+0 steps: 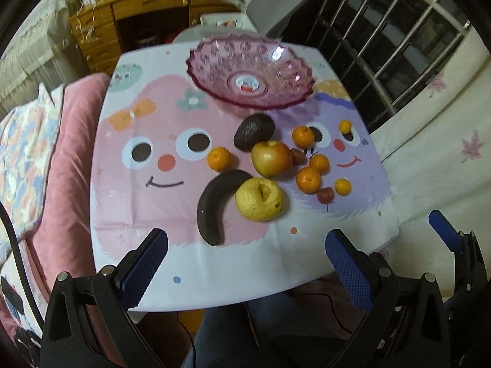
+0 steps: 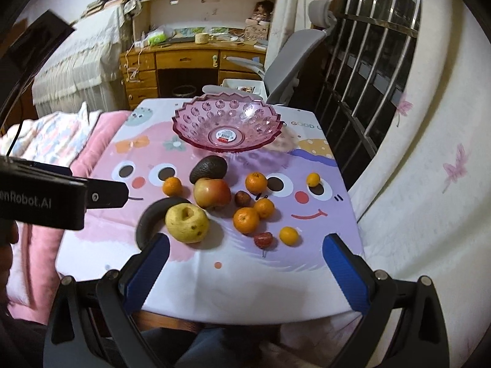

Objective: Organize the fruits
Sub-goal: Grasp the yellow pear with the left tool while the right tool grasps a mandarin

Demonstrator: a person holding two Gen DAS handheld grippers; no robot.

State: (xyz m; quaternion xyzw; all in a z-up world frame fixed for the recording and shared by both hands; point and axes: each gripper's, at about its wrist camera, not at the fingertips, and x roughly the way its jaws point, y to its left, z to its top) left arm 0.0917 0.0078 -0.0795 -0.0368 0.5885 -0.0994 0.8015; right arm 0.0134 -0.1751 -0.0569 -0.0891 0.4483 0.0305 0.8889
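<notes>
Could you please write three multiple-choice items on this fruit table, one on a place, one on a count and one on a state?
1. Where does the avocado lie?
A. Inside the pink bowl
B. On the tablecloth between the bowl and the apple
C. On the pink cushion

2. How many small orange citrus fruits lie on the table?
A. Two
B. Four
C. Six

3. How do the two tools stand?
A. Both open and holding nothing
B. Left shut on the banana
C. Right shut on the pear

Answers:
1 B: it lies just in front of the pink bowl, behind the apple.
2 C: six show, one left of the apple and five to its right.
3 A: the left tool and right tool have wide, empty gaps.
</notes>
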